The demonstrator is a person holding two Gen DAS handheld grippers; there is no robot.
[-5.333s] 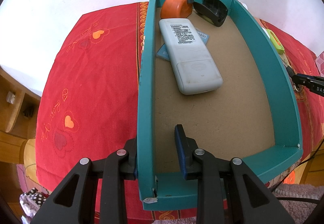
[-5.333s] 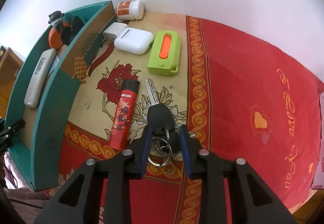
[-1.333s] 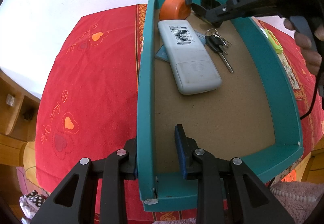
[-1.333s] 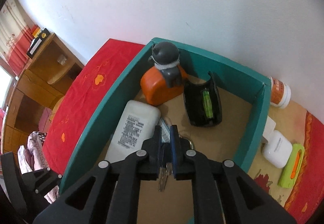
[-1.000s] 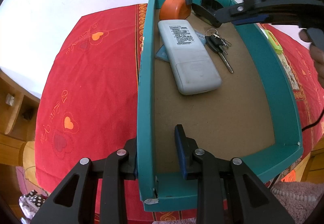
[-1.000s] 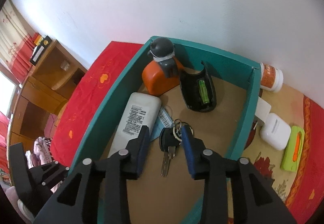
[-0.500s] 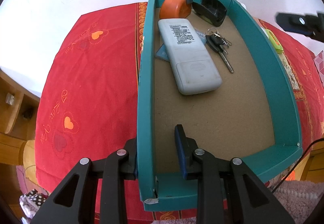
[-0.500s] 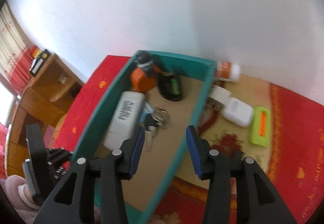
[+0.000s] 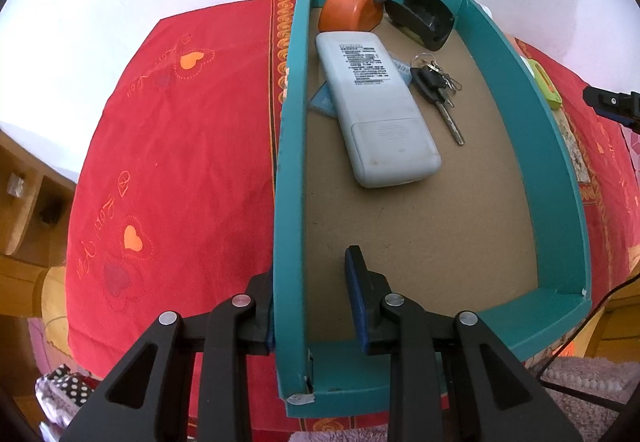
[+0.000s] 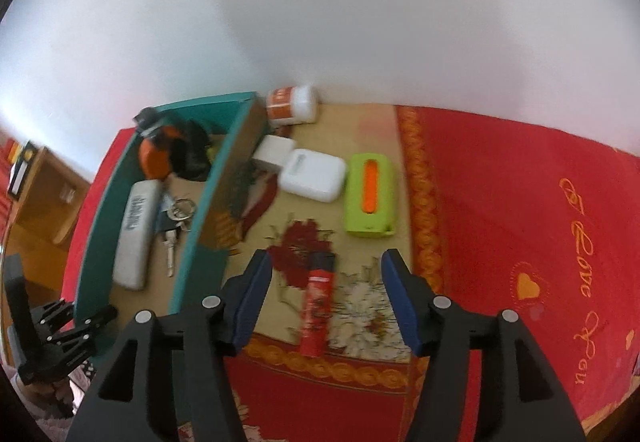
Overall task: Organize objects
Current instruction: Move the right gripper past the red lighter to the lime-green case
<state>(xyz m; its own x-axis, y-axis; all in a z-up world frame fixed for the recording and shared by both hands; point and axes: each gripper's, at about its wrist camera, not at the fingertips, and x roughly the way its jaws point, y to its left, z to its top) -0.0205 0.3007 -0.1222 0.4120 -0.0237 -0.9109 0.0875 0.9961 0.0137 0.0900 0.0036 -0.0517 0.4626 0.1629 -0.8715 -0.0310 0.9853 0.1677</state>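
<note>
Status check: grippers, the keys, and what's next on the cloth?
Left gripper straddling the teal box wall. Right gripper empty, jaws just opened wider, above the red lighter. Keys in box beside the remote. Nothing in the way.

"Love You" in gold script on the red cloth (image 10: pixel 520 202)

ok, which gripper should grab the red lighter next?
Right. The right gripper is open with the red lighter between its fingers; the left gripper straddles the teal box wall, steadying it.
</note>
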